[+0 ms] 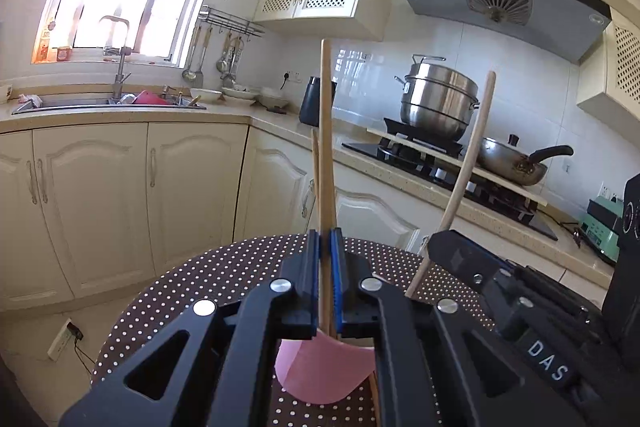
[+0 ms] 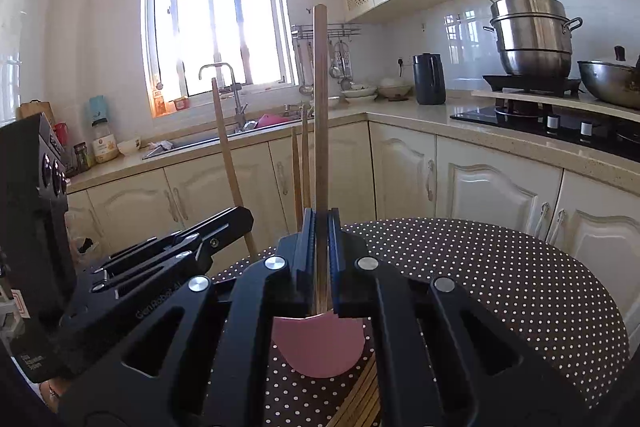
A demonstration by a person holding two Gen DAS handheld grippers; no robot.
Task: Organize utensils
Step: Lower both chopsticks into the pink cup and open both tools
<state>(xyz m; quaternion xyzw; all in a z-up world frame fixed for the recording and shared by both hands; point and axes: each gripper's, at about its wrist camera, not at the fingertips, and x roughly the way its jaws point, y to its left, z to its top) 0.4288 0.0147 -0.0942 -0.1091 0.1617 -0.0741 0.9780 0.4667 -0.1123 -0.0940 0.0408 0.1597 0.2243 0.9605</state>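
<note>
Both grippers clamp a chopstick upright over the pink cup (image 1: 324,375): left gripper (image 1: 325,239) holds one (image 1: 326,131), right gripper (image 2: 320,223) another (image 2: 320,99), probably poised to drop them in. More chopsticks (image 2: 301,163) already stand inside, on the dotted table (image 2: 500,275).

Chopsticks (image 2: 302,163) apparently in cup (image 2: 320,347)

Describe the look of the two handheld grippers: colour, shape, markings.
Both are matte black. The left gripper has angular linkage arms with silver round pivot bolts and blue ribbed pads on its jaws. The right gripper matches; white letters "DAS" show on its side.
</note>
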